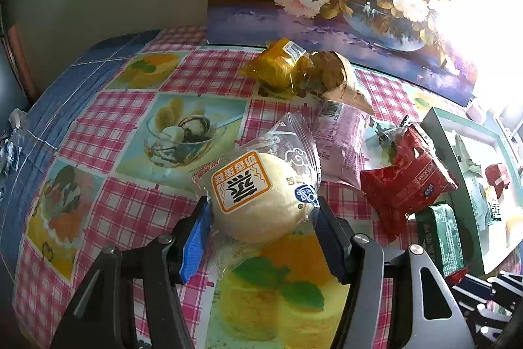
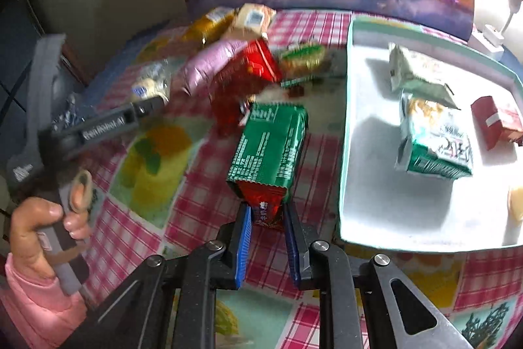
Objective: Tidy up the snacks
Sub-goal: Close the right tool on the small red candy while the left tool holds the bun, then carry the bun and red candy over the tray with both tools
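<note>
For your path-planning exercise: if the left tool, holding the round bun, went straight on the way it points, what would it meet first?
Probably the pink packet lying just beyond the wrapped bun held in the left tool; depth is hard to judge here.

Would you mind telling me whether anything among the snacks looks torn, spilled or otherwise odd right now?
Nothing looks torn or spilled. The loose snacks, such as the red packet and pink packet, lie in an untidy overlapping heap on the tablecloth, outside the tray, as expected mid-sorting.
</note>
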The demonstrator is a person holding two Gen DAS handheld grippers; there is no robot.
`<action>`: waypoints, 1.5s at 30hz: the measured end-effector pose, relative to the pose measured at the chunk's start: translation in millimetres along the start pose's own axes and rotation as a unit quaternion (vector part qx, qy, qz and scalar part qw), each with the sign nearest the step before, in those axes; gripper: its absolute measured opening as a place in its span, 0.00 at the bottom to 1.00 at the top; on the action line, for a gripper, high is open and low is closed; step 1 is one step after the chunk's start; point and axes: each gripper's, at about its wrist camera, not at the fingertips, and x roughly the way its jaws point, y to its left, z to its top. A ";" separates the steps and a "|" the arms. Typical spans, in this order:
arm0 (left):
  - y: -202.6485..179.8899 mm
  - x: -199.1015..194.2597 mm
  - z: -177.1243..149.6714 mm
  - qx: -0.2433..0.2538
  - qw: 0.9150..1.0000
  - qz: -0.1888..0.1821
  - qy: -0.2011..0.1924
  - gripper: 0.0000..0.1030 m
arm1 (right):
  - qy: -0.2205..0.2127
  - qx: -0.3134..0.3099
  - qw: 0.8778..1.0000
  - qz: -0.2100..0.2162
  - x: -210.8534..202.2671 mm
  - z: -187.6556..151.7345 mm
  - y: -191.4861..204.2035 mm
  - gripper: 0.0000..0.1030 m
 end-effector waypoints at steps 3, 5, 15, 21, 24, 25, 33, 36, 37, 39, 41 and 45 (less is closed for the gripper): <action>-0.2 1.2 -0.6 0.001 1.000 0.000 0.002 0.61 | 0.003 -0.006 1.000 -0.004 1.0 0.1 2.3 0.21; -0.7 1.2 -0.6 0.002 1.000 -0.001 0.002 0.61 | 0.001 -0.009 1.000 -0.009 -0.1 -0.6 4.9 0.21; -2.5 0.9 -1.7 0.007 1.000 0.000 0.003 0.61 | 0.012 -0.012 1.000 0.000 4.2 0.2 8.8 0.22; -2.8 0.4 -1.4 0.005 1.000 -0.001 0.003 0.61 | 0.001 -0.019 1.000 -0.002 5.6 1.6 11.0 0.19; -4.3 -1.7 -1.2 0.007 1.000 -0.004 0.001 0.61 | -0.008 -0.019 1.000 -0.002 1.5 0.8 11.4 0.18; -4.9 -2.6 -1.0 0.008 1.000 -0.005 0.001 0.61 | -0.013 -0.020 1.000 0.000 -1.1 1.1 11.5 0.18; -10.9 -19.4 3.0 0.020 1.000 -0.017 -0.016 0.61 | -0.035 -0.009 0.999 0.013 -20.8 3.8 2.7 0.18; -16.2 -27.6 5.6 0.028 0.999 -0.021 -0.025 0.61 | -0.046 0.004 0.999 0.006 -27.8 5.1 -7.5 0.18; -18.1 -29.6 6.2 0.031 0.999 -0.023 -0.027 0.61 | -0.049 0.008 0.999 0.003 -28.9 6.3 -10.3 0.18; -24.6 -33.2 7.5 0.039 0.998 -0.028 -0.030 0.61 | -0.057 0.022 0.998 -0.006 -34.3 8.2 -19.8 0.18; -31.7 -35.2 8.6 0.048 0.998 -0.034 -0.031 0.61 | -0.066 0.035 0.997 -0.016 -38.3 9.9 -30.5 0.18; -52.0 -39.9 10.8 0.072 0.996 -0.049 -0.031 0.61 | -0.085 0.067 0.993 -0.045 -49.6 11.1 -56.7 0.18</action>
